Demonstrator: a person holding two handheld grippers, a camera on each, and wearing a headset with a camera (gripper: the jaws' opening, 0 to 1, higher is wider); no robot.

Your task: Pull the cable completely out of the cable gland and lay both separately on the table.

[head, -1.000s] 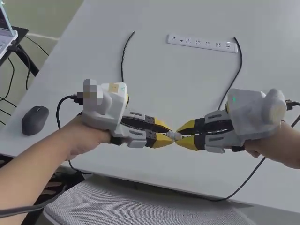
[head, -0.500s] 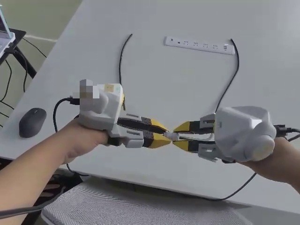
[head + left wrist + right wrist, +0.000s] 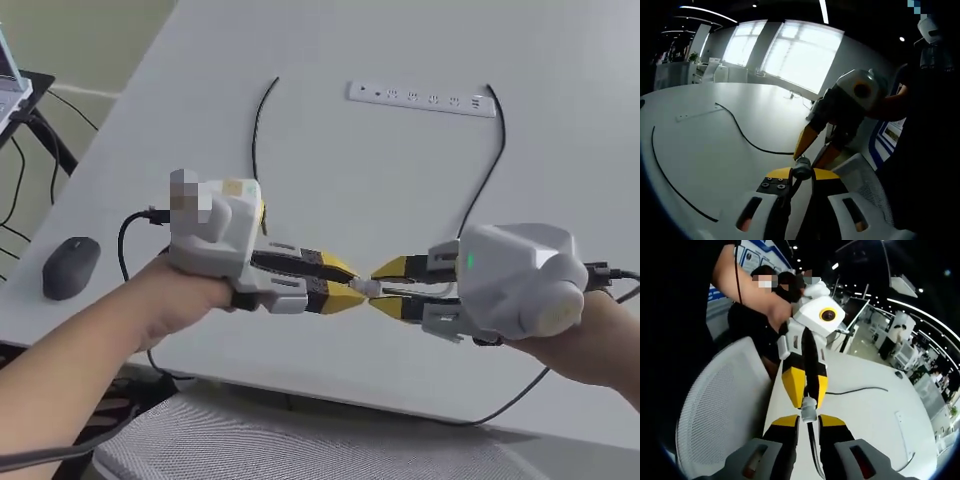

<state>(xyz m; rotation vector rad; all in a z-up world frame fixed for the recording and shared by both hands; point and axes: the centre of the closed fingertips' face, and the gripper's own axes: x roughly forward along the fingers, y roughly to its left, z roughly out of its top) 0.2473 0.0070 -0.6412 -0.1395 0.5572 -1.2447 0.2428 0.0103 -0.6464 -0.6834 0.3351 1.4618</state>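
left tongs [image 3: 354, 289] tight on cable gland [image 3: 366, 287], right tongs [image 3: 377, 289] tight on cable [image 3: 813, 441], tip to tip

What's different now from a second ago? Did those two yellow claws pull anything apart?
The right gripper rolled over and dropped a little, mostly in the first half second. Nothing was let go or pulled apart. It and the left gripper stay pinched tip to tip on the small cable gland, held in the air as before.

A white table [image 3: 330, 150] at a workbench carries a power strip [image 3: 421, 98], loose black cables [image 3: 254, 140] and a dark mouse [image 3: 70, 267].
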